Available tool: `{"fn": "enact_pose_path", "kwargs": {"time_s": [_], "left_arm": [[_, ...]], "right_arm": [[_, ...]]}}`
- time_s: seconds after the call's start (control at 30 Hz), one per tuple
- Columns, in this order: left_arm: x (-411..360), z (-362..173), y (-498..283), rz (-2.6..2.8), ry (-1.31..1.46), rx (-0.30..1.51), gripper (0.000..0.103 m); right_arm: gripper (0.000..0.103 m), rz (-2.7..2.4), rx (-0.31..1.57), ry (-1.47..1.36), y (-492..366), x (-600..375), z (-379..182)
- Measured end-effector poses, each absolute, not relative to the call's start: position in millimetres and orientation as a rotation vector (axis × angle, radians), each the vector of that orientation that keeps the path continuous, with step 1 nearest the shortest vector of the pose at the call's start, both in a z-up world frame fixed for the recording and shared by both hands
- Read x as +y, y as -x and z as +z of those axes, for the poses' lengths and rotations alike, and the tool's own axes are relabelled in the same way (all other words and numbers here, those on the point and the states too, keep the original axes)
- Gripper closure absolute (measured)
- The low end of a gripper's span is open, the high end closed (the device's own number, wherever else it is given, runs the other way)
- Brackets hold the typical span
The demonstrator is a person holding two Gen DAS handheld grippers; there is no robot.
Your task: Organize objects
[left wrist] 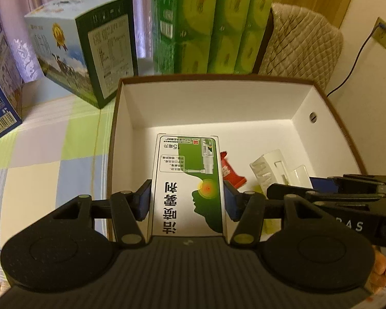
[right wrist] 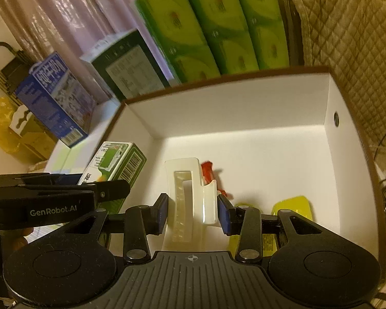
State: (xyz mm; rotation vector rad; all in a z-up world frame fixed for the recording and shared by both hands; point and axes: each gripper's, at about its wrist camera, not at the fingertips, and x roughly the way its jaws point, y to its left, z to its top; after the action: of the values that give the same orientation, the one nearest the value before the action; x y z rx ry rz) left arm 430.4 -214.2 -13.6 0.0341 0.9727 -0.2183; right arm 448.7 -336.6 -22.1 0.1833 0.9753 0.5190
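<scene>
Left wrist view is showing the left gripper point(left wrist: 187, 200) clamping one green-and-white medicine carton point(left wrist: 187, 182) by its long sides, both blue pads pressing flat against it, over the near left part of one open cardboard box point(left wrist: 213, 108) with white inner walls. The carton's lower end is being cut off by the gripper body.

Right wrist view is showing the right gripper point(right wrist: 193, 212) closing on one white plastic holder point(right wrist: 190, 193); both pads are touching it, and it is standing upright inside the same box.

Lying on the box floor are one red packet point(right wrist: 208, 171), partly hidden behind the holder, and two yellow items point(right wrist: 296, 206), half covered by the right gripper's linkage and too obscured to identify.

Behind the box, three green tissue packs point(left wrist: 226, 23) are standing side by side, their tops cut off by the frame. Two milk cartons are sitting on the checked tablecloth point(left wrist: 51, 154): one green-sided carton point(left wrist: 90, 49) and one blue carton point(left wrist: 0, 82), the latter cropped at the edge. One quilted chair cover point(left wrist: 303, 49) is showing at right.
</scene>
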Motion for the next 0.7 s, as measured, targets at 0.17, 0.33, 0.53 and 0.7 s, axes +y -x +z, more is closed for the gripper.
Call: {"fn": "enact_pose_path", "kwargs": {"time_s": [0.17,0.33,0.53,0.7], "left_arm": [[-218.7,-34.1,-441.0,-0.210,-0.052,1.016,0.051],[-221.7,-51.8,-446.8,-0.203,-0.059,1.058,0.051],[-226.2,-63.6,-452.5,-0.204,-0.071,1.090,0.051],[-226.3,-68.5,-453.7,-0.209,-0.075,1.107,0.051]], "right_arm": [[0.066,0.498,1.020,-0.171,-455.0,-335.1,-37.2],[0.066,0.487,1.053,-0.152,-458.6,-333.0,-47.2],[0.066,0.472,1.072,-0.148,-460.5,-332.8,-51.6],[0.066,0.462,1.080,-0.145,-461.5,-333.8,-53.6]]}}
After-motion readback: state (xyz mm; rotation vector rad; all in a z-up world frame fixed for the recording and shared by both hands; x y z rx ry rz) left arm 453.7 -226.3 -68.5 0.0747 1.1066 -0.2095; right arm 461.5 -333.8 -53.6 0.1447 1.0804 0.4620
